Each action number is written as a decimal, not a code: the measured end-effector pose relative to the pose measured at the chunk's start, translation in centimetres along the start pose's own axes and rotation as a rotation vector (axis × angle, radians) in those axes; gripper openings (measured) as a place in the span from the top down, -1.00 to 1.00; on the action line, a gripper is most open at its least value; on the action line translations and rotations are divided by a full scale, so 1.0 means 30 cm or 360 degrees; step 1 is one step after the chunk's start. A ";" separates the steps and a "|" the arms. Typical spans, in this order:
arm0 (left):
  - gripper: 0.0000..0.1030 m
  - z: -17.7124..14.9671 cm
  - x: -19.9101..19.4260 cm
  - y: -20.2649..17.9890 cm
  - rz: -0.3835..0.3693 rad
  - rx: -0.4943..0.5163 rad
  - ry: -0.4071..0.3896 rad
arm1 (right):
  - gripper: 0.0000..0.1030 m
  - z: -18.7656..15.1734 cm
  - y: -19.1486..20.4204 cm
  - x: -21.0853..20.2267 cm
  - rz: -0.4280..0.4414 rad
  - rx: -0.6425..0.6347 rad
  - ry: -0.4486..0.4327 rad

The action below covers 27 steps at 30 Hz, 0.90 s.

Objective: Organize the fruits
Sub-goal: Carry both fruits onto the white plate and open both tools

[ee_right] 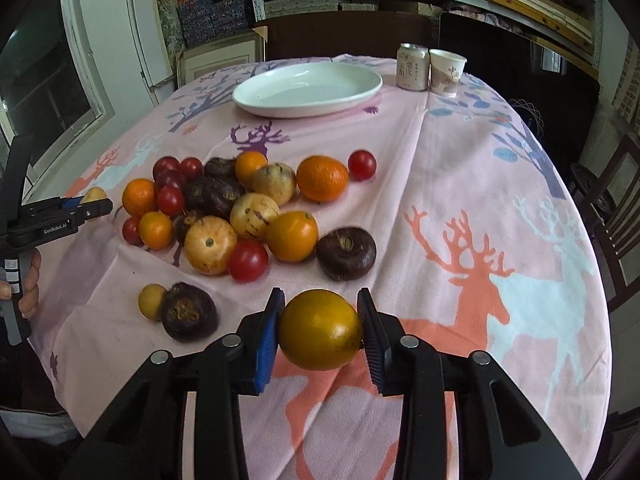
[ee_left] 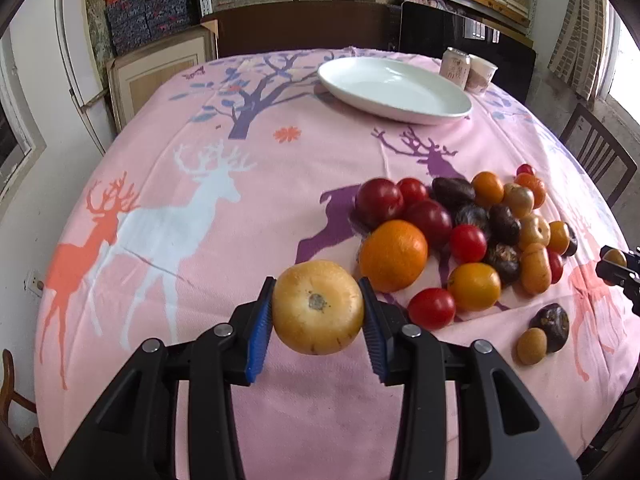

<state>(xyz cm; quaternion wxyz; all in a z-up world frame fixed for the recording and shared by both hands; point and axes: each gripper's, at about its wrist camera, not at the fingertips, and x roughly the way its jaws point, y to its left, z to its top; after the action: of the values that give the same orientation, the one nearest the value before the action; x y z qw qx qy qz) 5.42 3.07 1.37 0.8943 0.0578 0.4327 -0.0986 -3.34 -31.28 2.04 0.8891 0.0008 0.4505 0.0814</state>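
My left gripper [ee_left: 318, 308] is shut on a pale yellow striped melon-like fruit [ee_left: 318, 306], held above the pink cloth. My right gripper [ee_right: 320, 330] is shut on a dark yellow-orange round fruit [ee_right: 320, 330]. A heap of fruits [ee_right: 240, 204] lies mid-table: oranges, red tomatoes, dark purple fruits, yellow striped ones; it also shows in the left wrist view [ee_left: 460, 232]. A white oval plate [ee_right: 308, 88] stands empty at the far side, also in the left wrist view [ee_left: 394, 90]. The left gripper shows at the left edge of the right wrist view [ee_right: 86, 204].
A drink can [ee_right: 412, 66] and a paper cup [ee_right: 447, 72] stand right of the plate. A small yellow fruit [ee_right: 152, 301] and a dark one [ee_right: 188, 312] lie apart near the front. Chairs and shelves surround the table.
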 end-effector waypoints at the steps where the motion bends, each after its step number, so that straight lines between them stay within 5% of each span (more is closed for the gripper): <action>1: 0.23 0.023 -0.020 -0.006 0.0006 0.0022 -0.0025 | 0.27 0.033 0.004 -0.018 0.0012 -0.0020 -0.0037; 7: 0.23 0.230 -0.063 -0.084 0.0017 0.0219 -0.0157 | 0.27 0.307 0.050 -0.085 0.0063 -0.0225 -0.0324; 12: 0.23 0.467 0.060 -0.179 0.0018 0.0253 -0.0186 | 0.26 0.530 0.054 0.086 0.0058 -0.0181 -0.0350; 19: 0.23 0.687 0.362 -0.294 -0.0086 0.0224 -0.0056 | 0.26 0.678 0.088 0.415 -0.0046 -0.0199 -0.0207; 24: 0.23 0.748 0.568 -0.315 -0.0093 0.0173 0.0071 | 0.26 0.708 0.085 0.572 -0.0076 -0.0239 -0.0099; 27: 0.20 0.757 0.640 -0.307 -0.0118 0.0124 0.0162 | -0.17 0.721 0.084 0.625 -0.0080 -0.0257 -0.0026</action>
<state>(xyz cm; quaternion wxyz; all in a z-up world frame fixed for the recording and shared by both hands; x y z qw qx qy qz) 32.28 -12.60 0.19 0.8639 0.0815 0.4754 -0.1454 24.52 -24.53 0.05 0.8917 -0.0815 0.4350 0.0951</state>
